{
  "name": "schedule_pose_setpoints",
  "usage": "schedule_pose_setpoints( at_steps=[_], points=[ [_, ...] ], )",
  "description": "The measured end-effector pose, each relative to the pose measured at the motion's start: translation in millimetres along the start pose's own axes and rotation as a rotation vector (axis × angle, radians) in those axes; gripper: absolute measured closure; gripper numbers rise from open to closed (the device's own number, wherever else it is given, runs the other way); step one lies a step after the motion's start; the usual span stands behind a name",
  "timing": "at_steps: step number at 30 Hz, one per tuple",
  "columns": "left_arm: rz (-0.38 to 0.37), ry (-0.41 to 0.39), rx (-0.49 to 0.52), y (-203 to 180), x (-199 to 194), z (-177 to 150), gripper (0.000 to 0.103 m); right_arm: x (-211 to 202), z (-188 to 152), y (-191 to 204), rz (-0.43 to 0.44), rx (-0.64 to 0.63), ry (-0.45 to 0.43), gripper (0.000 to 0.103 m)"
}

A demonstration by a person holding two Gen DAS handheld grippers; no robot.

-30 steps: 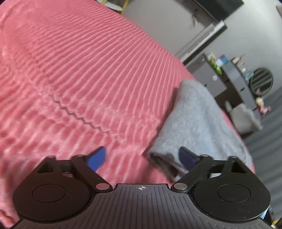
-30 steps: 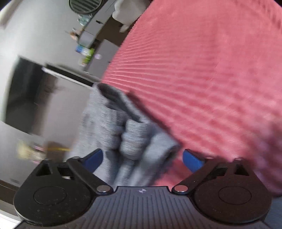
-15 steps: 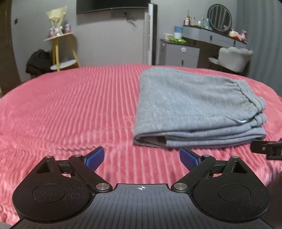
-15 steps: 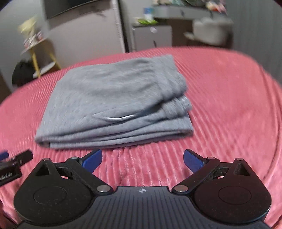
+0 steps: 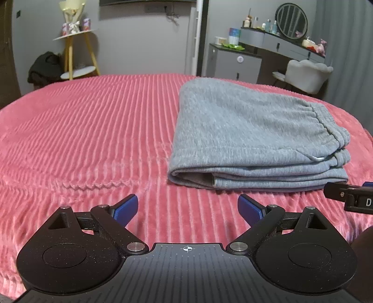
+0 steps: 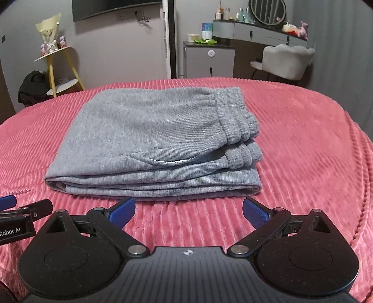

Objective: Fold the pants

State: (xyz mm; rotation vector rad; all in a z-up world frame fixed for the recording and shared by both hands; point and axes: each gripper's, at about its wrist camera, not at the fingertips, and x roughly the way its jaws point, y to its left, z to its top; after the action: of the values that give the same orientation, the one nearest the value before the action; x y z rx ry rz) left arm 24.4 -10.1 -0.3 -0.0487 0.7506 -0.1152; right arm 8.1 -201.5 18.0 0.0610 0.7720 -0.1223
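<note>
Grey sweatpants (image 5: 251, 132) lie folded in a flat stack on the pink ribbed bedspread (image 5: 93, 130), waistband to the right. In the right wrist view the same pants (image 6: 153, 137) fill the middle, with a pocket opening facing me. My left gripper (image 5: 187, 207) stands open over bare bedspread, short of the stack's near left corner. Open too, my right gripper (image 6: 188, 211) hangs just in front of the stack's near edge, holding nothing. Each gripper's side shows in the other's view: the right gripper (image 5: 349, 198) and the left gripper (image 6: 21, 214).
Beyond the bed stand a yellow-legged side table (image 5: 74, 56) with a bouquet, a grey cabinet (image 5: 235, 63), a dresser with a round mirror (image 5: 291, 21) and a white chair (image 6: 286, 60). A dark bundle (image 6: 32, 88) lies on the floor at left. The bed edge (image 6: 359, 186) curves down at right.
Both cameras have swung from a tilted, close view to a level one facing the pants from in front. The pants lie released in a folded stack; both grippers have backed away from them.
</note>
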Motion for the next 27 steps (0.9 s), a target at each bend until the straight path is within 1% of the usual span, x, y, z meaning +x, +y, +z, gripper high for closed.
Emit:
schedule_pose_setpoints(
  at_steps=[7,27],
  points=[
    [-0.006,0.008,-0.004,-0.2,1.5,-0.3,0.007,1.8,-1.8,4.6,-0.001,-0.022,0.004,0.004],
    [-0.002,0.019,-0.005,-0.1,1.3,-1.6,0.007,0.4,-1.8,2.7,-0.001,-0.018,0.008,0.004]
  ],
)
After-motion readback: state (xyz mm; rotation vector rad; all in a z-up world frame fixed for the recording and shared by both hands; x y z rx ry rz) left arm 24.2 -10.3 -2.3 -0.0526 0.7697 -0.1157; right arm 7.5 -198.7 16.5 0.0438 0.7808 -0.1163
